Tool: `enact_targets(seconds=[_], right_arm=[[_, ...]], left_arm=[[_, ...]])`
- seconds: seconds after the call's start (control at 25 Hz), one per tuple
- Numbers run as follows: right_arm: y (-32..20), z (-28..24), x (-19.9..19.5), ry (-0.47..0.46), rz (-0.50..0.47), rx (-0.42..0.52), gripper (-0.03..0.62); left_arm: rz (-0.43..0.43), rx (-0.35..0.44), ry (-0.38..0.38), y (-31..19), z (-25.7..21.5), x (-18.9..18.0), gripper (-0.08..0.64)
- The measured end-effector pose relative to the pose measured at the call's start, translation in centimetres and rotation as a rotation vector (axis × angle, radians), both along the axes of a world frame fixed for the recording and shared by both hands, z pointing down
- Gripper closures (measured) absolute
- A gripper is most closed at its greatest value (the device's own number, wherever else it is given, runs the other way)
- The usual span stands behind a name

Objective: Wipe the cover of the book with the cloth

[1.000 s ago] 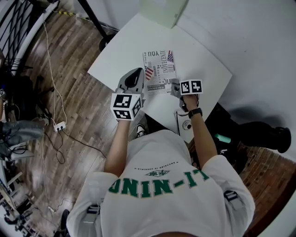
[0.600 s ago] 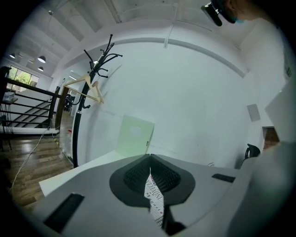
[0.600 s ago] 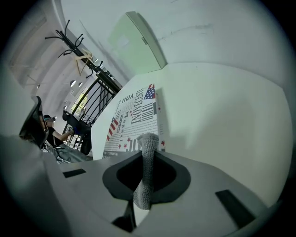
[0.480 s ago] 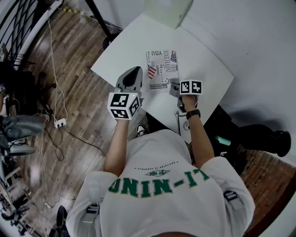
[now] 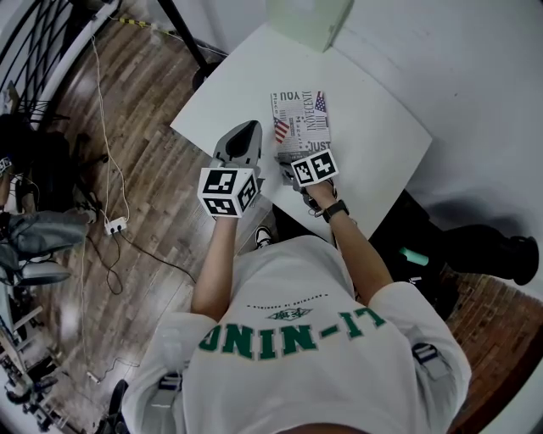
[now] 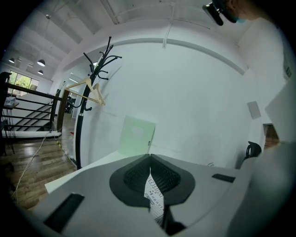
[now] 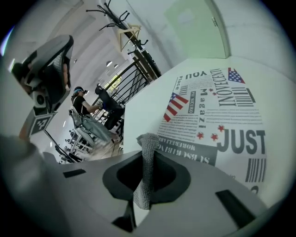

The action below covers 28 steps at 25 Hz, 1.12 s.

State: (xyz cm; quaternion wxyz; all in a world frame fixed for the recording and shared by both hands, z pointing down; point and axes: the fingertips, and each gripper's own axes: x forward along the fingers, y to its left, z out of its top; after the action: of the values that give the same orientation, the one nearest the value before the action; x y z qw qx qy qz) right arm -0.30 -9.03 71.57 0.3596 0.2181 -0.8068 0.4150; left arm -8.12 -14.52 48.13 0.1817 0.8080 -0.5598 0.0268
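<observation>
The book (image 5: 299, 124) lies flat on the white table (image 5: 373, 136); its cover carries newspaper-style print and small flags (image 7: 217, 115). My right gripper (image 5: 288, 166) is at the book's near edge, shut on a grey cloth (image 7: 147, 171) whose end sticks out past the tips (image 7: 149, 147) just over the cover's near corner. My left gripper (image 5: 248, 131) hovers just left of the book, jaws shut (image 6: 149, 159) with nothing held. A sliver of the cover's print (image 6: 155, 199) shows through the gap behind its tips.
A pale green box (image 5: 307, 19) stands at the table's far side, beyond the book (image 7: 196, 28). The table's left edge (image 5: 191, 127) drops to the wooden floor with cables (image 5: 106, 169). A coat stand (image 6: 92, 88) rises left of the table.
My right gripper has moved left with the cloth, from the bare table by the book's near right corner onto the book's near edge. The left gripper has hardly moved.
</observation>
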Motion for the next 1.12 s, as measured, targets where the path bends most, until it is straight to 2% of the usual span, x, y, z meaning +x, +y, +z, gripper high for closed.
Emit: enact_targets(seconds=[0.12,0.28,0.44,0.56,0.6,0.72,0.88,0.96,1.12], right_arm=[[-0.7,-0.1,2.3,0.001,0.048,0.007,0.558],[-2.3,-0.2,8.0,0.015,0.176,0.009,0.558],[-3.5,-0.3,14.0,0.084,0.273,0.042,0.558],[-3.8,0.2,16.4,0.142,0.302,0.059,0.558],[-3.8,0.2,16.6,0.135,0.318,0.059,0.558],[-4.5,-1.6,16.0,0.034,0.411,0.088,0.558],[-6.6,-6.7,14.0,-0.061,0.458,0.235,0.557],[-7.6,-10.1,12.5,-0.116,0.44,0.329,0.557],[-9.8,-18.6,9.5,-0.171,0.38,0.582,0.556]], left_arm=[[0.006,0.001,-0.002,0.0,0.0,0.1,0.545],[0.018,0.002,0.0,-0.1,0.0,0.7,0.545],[0.035,0.002,0.003,0.0,0.1,1.4,0.545],[0.049,0.006,0.003,0.0,0.0,1.9,0.545],[0.052,0.007,0.002,0.0,0.0,2.1,0.545],[0.06,0.004,-0.004,0.1,0.2,2.5,0.545],[0.07,0.008,-0.021,0.2,0.0,2.8,0.545],[0.068,0.018,-0.026,0.1,-0.7,2.8,0.545],[0.059,0.07,-0.053,-0.7,-3.1,2.5,0.545]])
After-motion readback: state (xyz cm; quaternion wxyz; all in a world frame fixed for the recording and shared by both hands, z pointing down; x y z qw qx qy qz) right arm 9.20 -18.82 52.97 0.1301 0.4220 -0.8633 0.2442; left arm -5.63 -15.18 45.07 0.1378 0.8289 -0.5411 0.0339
